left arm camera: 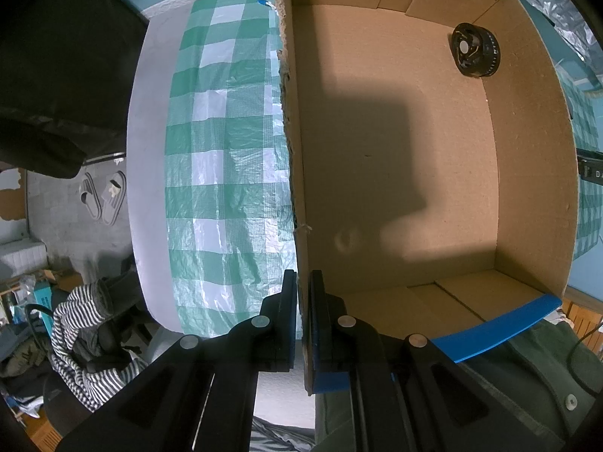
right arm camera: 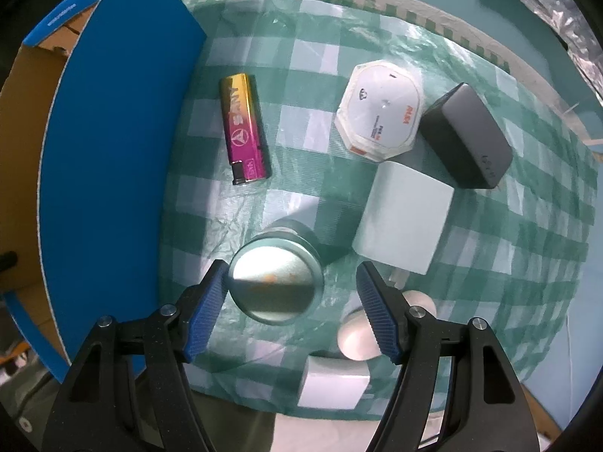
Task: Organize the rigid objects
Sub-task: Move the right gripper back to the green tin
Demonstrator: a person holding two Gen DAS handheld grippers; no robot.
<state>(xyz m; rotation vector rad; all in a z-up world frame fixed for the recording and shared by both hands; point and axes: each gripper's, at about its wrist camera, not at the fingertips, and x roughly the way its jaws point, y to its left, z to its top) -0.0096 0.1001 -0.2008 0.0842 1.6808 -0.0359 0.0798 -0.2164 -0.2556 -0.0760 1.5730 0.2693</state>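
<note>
My left gripper (left arm camera: 303,286) is shut on the left wall of the cardboard box (left arm camera: 297,188). Inside the box, a black round part (left arm camera: 475,49) lies in the far right corner. My right gripper (right arm camera: 292,282) is open over a round metal tin (right arm camera: 277,284), which sits between its blue pads (right arm camera: 211,301) on the checked cloth. Beyond it lie a gold-pink lighter (right arm camera: 245,130), a white octagonal box (right arm camera: 380,111), a dark grey block (right arm camera: 467,137) and a white block (right arm camera: 403,218). The box's blue outer wall (right arm camera: 113,150) stands at the left.
A white egg-shaped object (right arm camera: 358,335) and a small white box (right arm camera: 333,386) lie near the table's front edge. The green-checked cloth (left arm camera: 226,150) covers the table left of the box. Slippers (left arm camera: 103,196) and clothes (left arm camera: 75,339) lie on the floor.
</note>
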